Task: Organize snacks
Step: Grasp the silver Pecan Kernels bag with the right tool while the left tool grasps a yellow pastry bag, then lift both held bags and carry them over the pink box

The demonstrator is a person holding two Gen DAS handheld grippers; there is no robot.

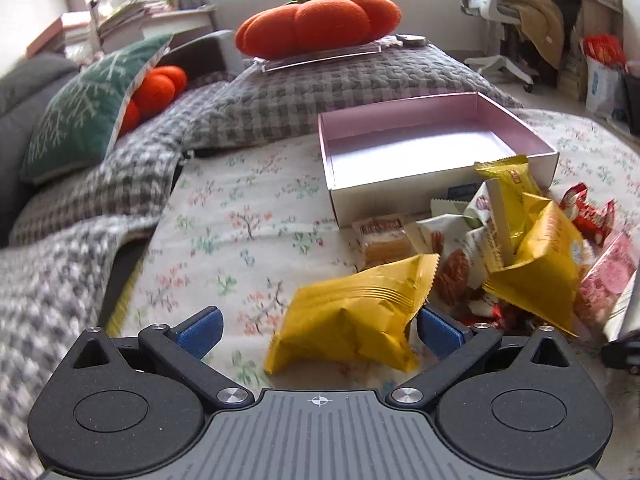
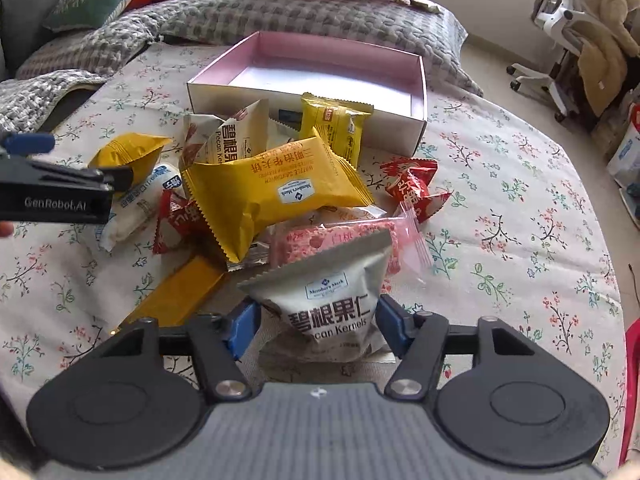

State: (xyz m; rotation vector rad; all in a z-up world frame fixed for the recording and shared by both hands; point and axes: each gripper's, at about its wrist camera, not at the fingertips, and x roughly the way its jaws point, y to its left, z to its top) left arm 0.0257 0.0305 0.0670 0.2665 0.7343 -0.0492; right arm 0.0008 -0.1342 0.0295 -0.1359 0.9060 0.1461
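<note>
1. Left wrist view: left gripper (image 1: 318,330), jaws wide, its right pad touching a yellow snack packet (image 1: 352,316) that lies between the jaws on the floral cloth (image 1: 240,220). Snack pile (image 1: 512,240) at right; open pink-lined box (image 1: 400,164) beyond it.
2. Right wrist view: right gripper (image 2: 316,326), jaws closed on a grey pecan kernels pouch (image 2: 328,300). Snack pile (image 2: 280,184) ahead; box (image 2: 304,96) far centre; left gripper (image 2: 60,192) at left edge.

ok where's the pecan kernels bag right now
In the right wrist view, the pecan kernels bag sits between the right gripper's jaws, at the near edge of the snack pile, just in front of the pink snack pack.
</note>
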